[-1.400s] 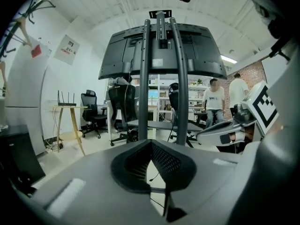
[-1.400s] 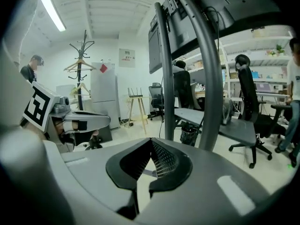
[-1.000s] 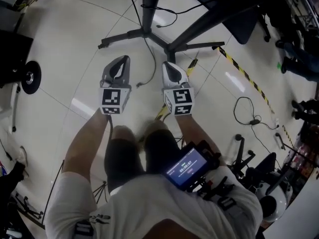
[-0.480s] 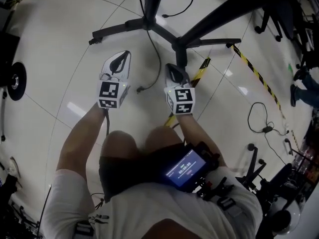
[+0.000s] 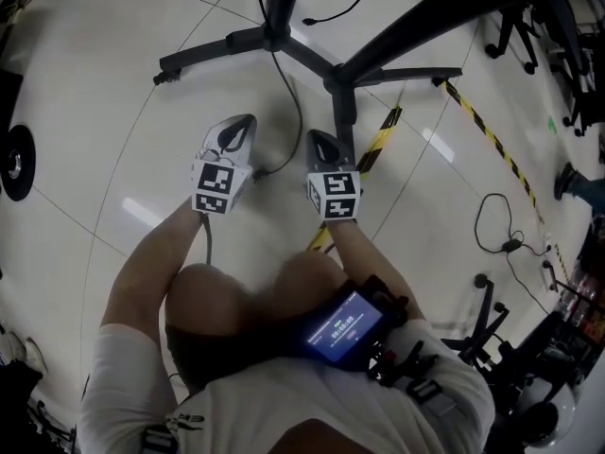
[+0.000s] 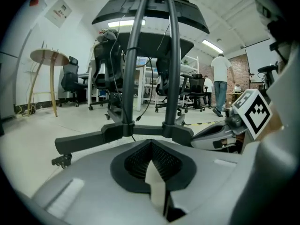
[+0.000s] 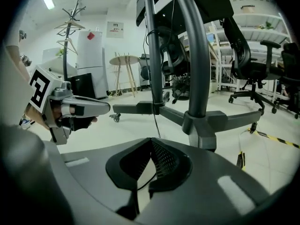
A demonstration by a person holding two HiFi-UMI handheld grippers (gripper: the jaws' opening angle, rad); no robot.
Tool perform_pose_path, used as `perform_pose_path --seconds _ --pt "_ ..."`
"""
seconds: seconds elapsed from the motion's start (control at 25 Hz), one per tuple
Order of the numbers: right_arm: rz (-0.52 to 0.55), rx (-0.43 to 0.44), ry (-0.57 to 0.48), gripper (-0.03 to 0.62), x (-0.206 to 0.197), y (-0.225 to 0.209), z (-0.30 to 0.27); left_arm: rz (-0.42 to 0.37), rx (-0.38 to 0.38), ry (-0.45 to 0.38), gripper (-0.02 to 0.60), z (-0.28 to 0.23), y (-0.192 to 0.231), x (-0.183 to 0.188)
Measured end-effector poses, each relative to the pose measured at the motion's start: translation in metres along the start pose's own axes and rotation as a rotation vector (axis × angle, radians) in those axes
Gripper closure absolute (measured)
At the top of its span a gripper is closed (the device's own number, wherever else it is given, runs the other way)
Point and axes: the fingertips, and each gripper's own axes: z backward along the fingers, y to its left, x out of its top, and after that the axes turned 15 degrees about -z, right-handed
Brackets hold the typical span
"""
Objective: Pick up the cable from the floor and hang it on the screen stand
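One big pale floor (image 5: 104, 130) fills most of what I see from the head view. On it stands the screen stand (image 5: 307, 57), with long black legs that spread out flat and two dark posts that go up. Below that I see the person's bare knees (image 5: 203, 291) and a small lit screen (image 5: 342, 324) at the waist.

Both grippers are low, close to the stand's legs. The left gripper (image 5: 244, 126) has its jaws squeezed tight together with nothing between them, and I see that plainly in the left gripper view (image 6: 151, 145). The right gripper (image 5: 317, 140) is clenched too and holds nothing (image 7: 151, 143).

A strip of yellow and black tape (image 5: 376, 145) lies on the floor just beside the right gripper.

The cable (image 5: 299, 112) is thin and dark. It comes down from the stand and runs along the floor between the two grippers. Its end lies just beside the left gripper. In the right gripper view I see it as a thin line (image 7: 153, 118) in front of the shut jaws. Neither gripper has it.
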Motion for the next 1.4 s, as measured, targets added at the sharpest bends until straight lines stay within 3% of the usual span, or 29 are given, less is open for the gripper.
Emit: perform_pose_path --seconds 0.16,0.36,0.96,1.4 --pt "-0.013 -0.02 0.052 0.579 -0.029 -0.007 -0.011 -0.011 -0.091 0.044 0.578 -0.003 -0.027 -0.028" --pt "-0.062 -0.069 0.131 0.569 -0.069 -0.02 -0.025 -0.02 -0.15 0.093 0.578 0.009 -0.047 -0.051" --pt "-0.106 -0.141 0.332 0.465 -0.131 -0.02 -0.061 0.004 -0.121 0.129 0.577 0.045 -0.029 -0.068" --pt "-0.05 -0.162 0.356 0.567 -0.126 -0.02 -0.059 -0.02 -0.103 0.117 0.577 0.043 -0.017 -0.062"
